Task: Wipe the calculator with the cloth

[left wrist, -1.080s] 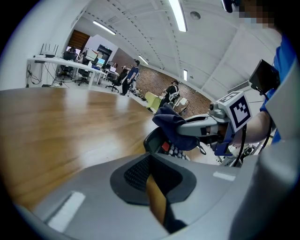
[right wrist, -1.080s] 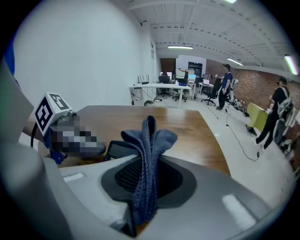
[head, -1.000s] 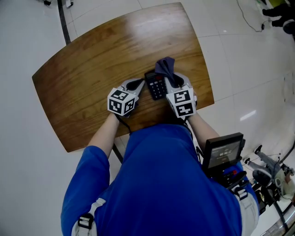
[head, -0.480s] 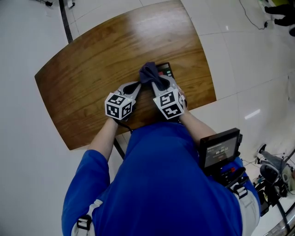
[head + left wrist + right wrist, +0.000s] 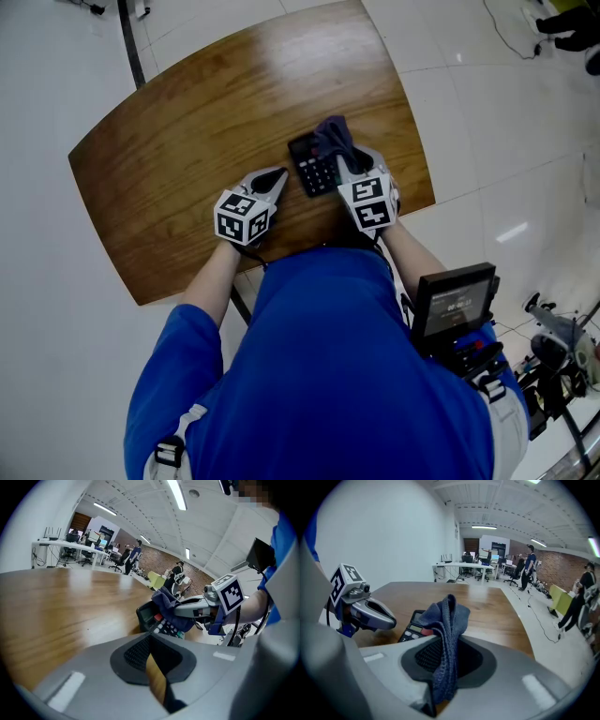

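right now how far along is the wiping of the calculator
Done: the cloth is picked up and clamped in the right gripper. In hand: the cloth lies over the far right corner of the calculator, and most of the keys are uncovered. The left gripper is shut and empty, beside the calculator on the table. Left: nothing shows how much is already clean, so more passes may remain.

Nothing can be read: the calculator's (image 5: 314, 169) keys and the small screen's (image 5: 453, 305) digits are too blurred.
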